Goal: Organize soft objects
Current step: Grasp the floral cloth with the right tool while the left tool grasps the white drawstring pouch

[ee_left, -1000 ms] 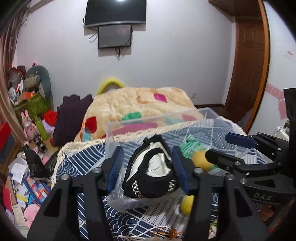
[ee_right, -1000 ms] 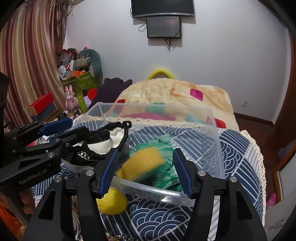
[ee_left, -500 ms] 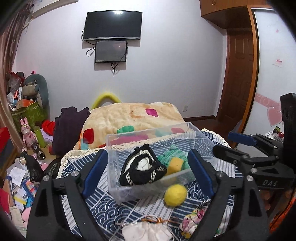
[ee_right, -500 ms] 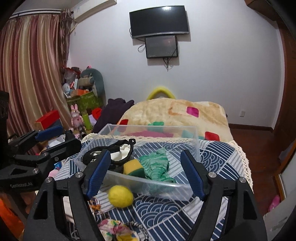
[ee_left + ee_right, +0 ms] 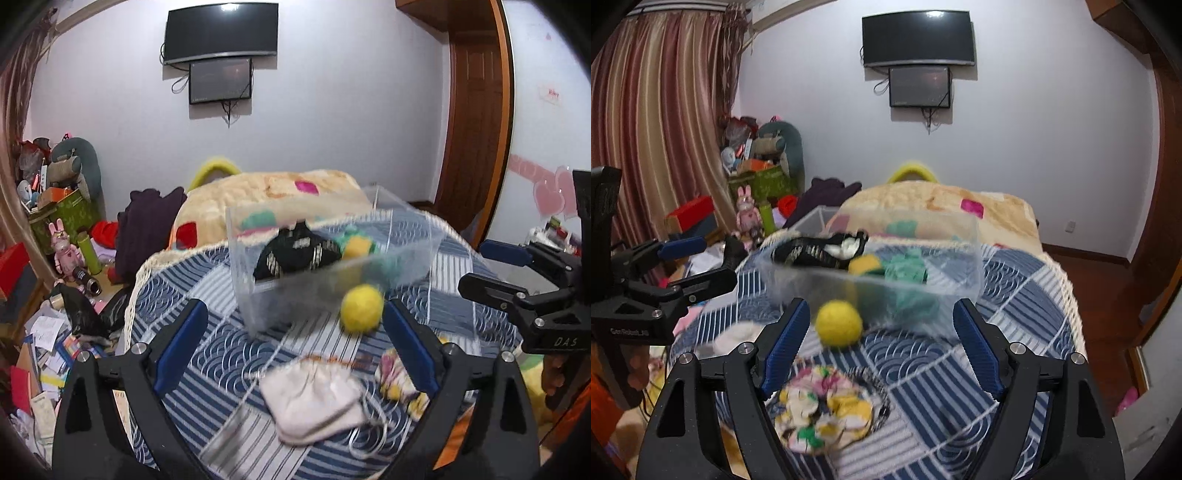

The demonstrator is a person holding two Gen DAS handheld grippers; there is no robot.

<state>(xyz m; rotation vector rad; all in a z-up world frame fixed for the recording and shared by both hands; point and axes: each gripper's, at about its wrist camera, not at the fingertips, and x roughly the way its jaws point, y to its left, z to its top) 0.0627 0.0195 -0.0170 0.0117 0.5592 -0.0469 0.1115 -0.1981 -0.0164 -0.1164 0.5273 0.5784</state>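
Left wrist view: left gripper [image 5: 291, 347] is standing wide open with nothing between its pads, its jaws having just been opening; right gripper [image 5: 881, 349] is likewise spread and empty. Black pouch [image 5: 295, 254], sponge [image 5: 866, 264] and green cloth [image 5: 908, 267] are lying in the clear bin [image 5: 960, 280]; yellow ball [image 5: 839, 323], white pouch [image 5: 310, 402] and floral pouch [image 5: 823, 410] are lying outside on the bedspread [image 5: 1015, 295]. Judging the drop-off done, the next move is calling for a reach to a loose piece.

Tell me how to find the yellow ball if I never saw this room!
Look at the bed with the blue-and-white patterned cover and find the clear plastic box standing on it. Right in front of the box, outside it, lies the yellow ball. It is round and fuzzy, unlike the flat flowery pouch and white pouch nearby.
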